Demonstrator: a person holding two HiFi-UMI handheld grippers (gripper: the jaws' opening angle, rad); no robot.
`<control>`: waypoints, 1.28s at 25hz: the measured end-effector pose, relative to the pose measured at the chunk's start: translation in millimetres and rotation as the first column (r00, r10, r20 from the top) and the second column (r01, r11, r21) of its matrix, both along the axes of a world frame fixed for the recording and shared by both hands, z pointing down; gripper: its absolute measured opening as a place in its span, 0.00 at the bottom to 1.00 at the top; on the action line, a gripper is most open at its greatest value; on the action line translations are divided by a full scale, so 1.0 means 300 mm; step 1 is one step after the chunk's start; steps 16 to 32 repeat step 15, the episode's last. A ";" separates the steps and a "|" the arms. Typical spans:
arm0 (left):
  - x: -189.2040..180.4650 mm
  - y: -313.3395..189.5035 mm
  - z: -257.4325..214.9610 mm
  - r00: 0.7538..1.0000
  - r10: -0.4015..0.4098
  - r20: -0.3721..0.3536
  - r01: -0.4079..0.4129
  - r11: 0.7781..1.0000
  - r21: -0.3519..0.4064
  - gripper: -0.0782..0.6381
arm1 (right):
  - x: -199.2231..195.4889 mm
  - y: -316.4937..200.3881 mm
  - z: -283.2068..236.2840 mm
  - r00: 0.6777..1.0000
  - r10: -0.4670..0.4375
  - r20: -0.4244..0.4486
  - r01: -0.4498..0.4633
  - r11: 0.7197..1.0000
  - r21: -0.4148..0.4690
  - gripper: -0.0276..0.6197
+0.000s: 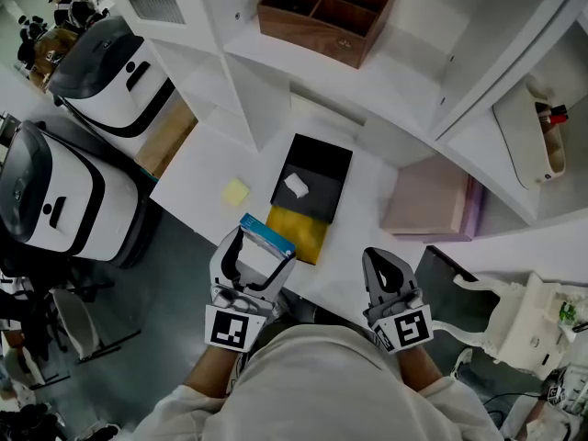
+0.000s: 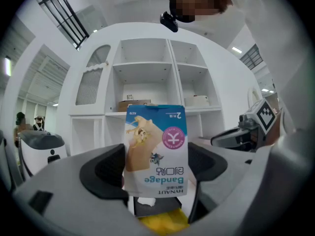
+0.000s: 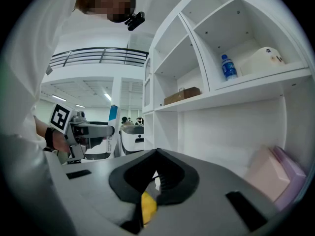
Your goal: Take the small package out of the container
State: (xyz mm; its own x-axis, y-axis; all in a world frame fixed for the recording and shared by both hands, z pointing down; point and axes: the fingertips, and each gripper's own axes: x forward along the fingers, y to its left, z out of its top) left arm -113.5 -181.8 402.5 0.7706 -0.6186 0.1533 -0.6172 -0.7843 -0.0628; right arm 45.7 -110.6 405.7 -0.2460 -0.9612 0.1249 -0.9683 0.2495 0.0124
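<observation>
Your left gripper (image 1: 259, 254) pinches the blue-and-tan printed bandage packet (image 2: 156, 151) — outside the black rectangular box (image 1: 320, 154), at its 7 o'clock. Your right gripper (image 1: 381, 265) is pressed together, empty.

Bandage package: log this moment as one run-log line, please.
left gripper shut on bandage package, held clear of black container | right gripper shut, empty | container on table

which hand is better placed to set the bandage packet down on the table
Left. The left claw is already clamped on the bandage packet, out of the black container, so it only has to lower it onto the table. The right claw is shut and empty.
</observation>
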 end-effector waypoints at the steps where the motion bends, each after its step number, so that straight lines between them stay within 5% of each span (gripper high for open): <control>1: 0.000 -0.001 0.000 1.000 0.000 0.000 0.000 1.000 0.000 0.67 | -0.001 -0.001 -0.001 1.000 0.000 -0.001 0.000 1.000 0.000 0.08; 32: -0.001 0.012 -0.005 1.000 -0.011 0.001 0.011 1.000 -0.002 0.67 | 0.001 0.015 -0.012 1.000 -0.002 -0.001 0.002 1.000 0.008 0.08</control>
